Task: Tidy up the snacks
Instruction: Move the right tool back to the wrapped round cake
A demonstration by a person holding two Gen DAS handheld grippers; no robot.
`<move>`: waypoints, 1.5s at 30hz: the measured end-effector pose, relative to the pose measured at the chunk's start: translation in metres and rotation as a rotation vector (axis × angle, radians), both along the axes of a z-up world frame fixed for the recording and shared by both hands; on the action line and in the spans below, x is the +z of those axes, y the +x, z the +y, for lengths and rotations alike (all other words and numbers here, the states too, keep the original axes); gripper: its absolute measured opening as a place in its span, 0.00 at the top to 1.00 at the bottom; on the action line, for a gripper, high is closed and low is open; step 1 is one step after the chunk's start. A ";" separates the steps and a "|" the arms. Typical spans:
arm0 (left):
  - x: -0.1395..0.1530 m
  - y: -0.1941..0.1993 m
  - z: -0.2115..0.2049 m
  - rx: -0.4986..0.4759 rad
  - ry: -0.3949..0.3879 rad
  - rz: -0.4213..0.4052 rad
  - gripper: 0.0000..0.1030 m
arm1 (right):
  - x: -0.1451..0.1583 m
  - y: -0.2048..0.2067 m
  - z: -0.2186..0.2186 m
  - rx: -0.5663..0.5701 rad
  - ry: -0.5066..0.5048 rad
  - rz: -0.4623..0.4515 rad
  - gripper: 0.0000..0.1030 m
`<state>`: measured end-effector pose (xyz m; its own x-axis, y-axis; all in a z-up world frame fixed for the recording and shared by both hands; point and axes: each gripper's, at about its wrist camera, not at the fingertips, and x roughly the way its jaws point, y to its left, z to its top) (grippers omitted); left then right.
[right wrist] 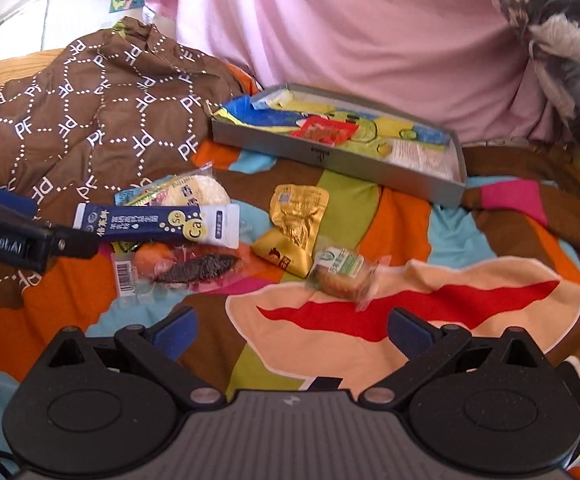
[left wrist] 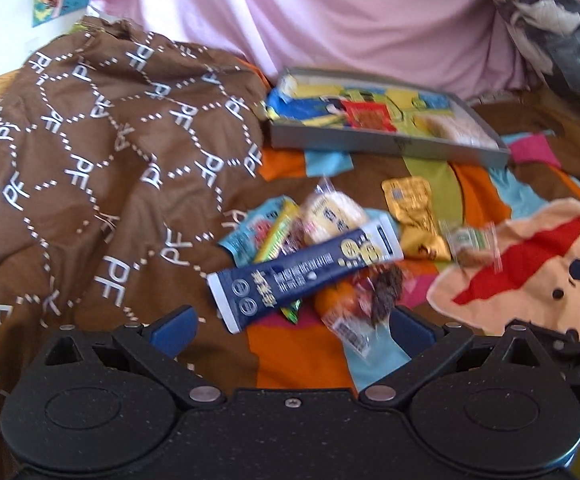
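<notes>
A heap of snack packets lies on a colourful bedsheet. On top is a navy stick pack (left wrist: 305, 272) (right wrist: 158, 222), over a round cracker packet (left wrist: 335, 212) (right wrist: 198, 192), a clear packet with dark dried fruit (left wrist: 369, 304) (right wrist: 186, 268), gold pouches (left wrist: 413, 216) (right wrist: 293, 228) and a small pastry packet (left wrist: 473, 244) (right wrist: 341, 276). A grey tray (left wrist: 385, 146) (right wrist: 329, 160) behind them holds several packets. My left gripper (left wrist: 290, 332) is open just before the stick pack and dried fruit packet. My right gripper (right wrist: 291, 332) is open, a little short of the pastry packet.
A brown quilt with white letters (left wrist: 90, 168) (right wrist: 90, 120) is bunched at the left. Pink fabric (left wrist: 349, 20) (right wrist: 349, 32) rises behind the tray. Dark patterned clothes (left wrist: 549, 20) are piled at the back right. The left gripper's arm (right wrist: 10, 236) shows at the right wrist view's left edge.
</notes>
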<state>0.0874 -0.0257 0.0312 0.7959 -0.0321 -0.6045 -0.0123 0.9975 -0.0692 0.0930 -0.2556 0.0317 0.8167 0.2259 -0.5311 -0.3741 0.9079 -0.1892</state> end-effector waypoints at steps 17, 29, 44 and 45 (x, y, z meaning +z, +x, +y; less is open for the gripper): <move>-0.015 0.028 -0.038 -0.178 0.141 0.069 0.01 | -0.005 0.042 -0.017 0.023 -0.060 0.022 0.00; -0.023 0.046 -0.062 -0.323 0.345 0.061 0.01 | -0.017 0.108 -0.028 0.197 -0.042 -0.019 0.00; -0.030 0.073 -0.082 -0.461 0.335 0.128 0.15 | -0.024 0.144 -0.040 0.224 0.103 0.088 0.14; -0.030 0.075 -0.083 -0.463 0.336 0.131 0.16 | -0.024 0.144 -0.040 0.225 0.103 0.089 0.15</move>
<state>0.1620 -0.1086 0.0013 0.6623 -0.1486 -0.7343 0.4431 0.8680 0.2240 0.2371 -0.2958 0.0076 0.6908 0.4534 -0.5632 -0.5798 0.8128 -0.0569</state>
